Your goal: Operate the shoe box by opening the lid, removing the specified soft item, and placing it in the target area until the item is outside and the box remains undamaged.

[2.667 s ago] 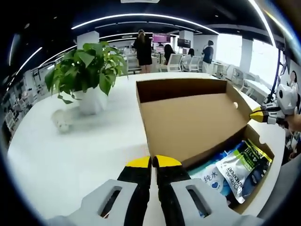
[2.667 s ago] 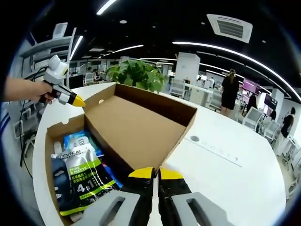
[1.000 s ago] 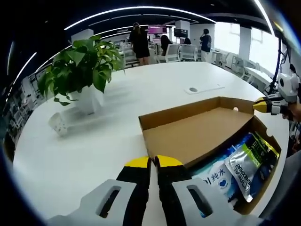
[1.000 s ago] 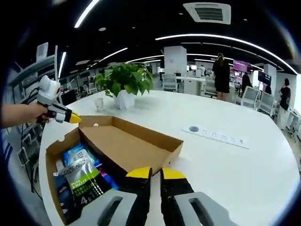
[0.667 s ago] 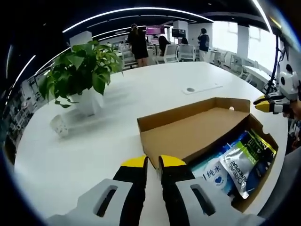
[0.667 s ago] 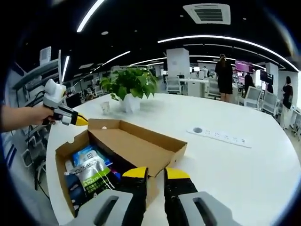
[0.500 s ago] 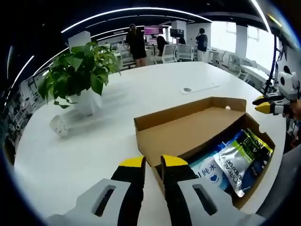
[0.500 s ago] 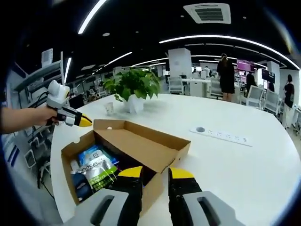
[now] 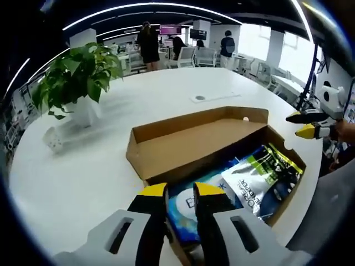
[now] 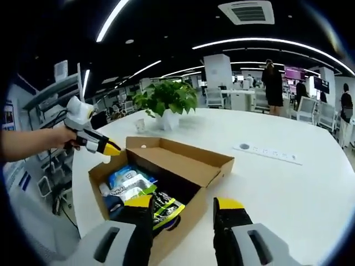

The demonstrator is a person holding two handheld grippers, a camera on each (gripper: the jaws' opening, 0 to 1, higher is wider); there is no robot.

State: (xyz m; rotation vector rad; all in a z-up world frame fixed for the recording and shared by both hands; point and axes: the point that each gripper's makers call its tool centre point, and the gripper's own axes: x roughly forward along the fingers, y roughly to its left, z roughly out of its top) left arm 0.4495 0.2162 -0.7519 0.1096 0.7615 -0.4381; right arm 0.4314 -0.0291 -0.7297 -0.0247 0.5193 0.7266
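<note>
"PURE&MATTE" pouch [image 9: 260, 180] in shoe box [image 9: 166, 147]

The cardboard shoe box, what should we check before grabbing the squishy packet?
1. Lid of the brown cardboard shoe box folded back: ok.
2. Green and white soft pouch lying uncovered on top: ok.
3. Right gripper jaws apart: ok.
4. Left gripper wide enough to grab: not ok, a narrow gap.
5. Box free of tears: cannot tell.
6. Bare white table beside the box for setting down: ok.
</note>
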